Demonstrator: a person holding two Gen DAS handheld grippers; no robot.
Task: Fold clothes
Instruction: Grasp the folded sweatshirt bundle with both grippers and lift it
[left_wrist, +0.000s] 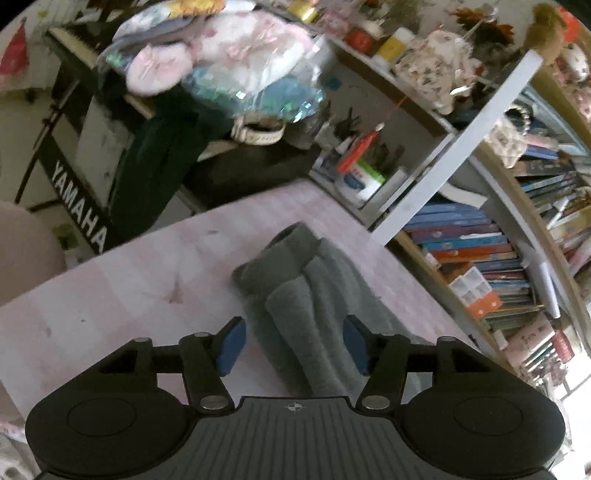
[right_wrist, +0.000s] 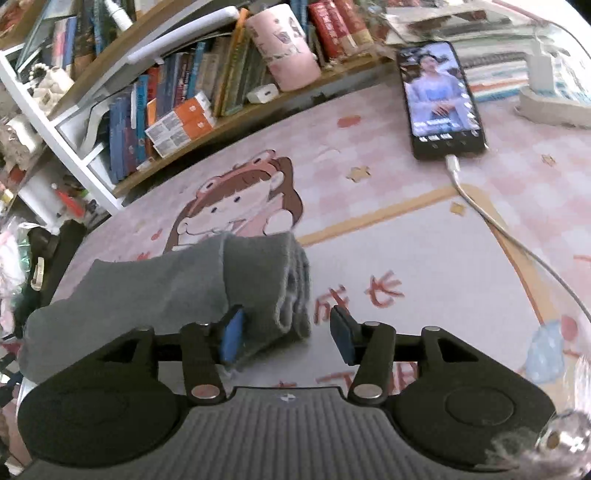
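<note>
The near end of the grey garment (left_wrist: 314, 314) is hidden beneath the left gripper (left_wrist: 293, 345) body. A blurred, unidentifiable translucent object (right_wrist: 565, 432) is cut off at the right wrist view's lower right corner. Book (right_wrist: 177, 92) titles are too small to read.

My left camera looks forward and down along my left tongs (left_wrist: 293, 345), close over the pink surface (left_wrist: 147, 280), toward a Yamaha keyboard (left_wrist: 79, 206) and bookshelves (left_wrist: 476, 254). My right camera sits low behind my right tongs (right_wrist: 286, 334), facing a phone (right_wrist: 441, 99). Both views share the grey socks (left_wrist: 310, 291) (right_wrist: 184, 280), the surface and the bookshelves.
</note>
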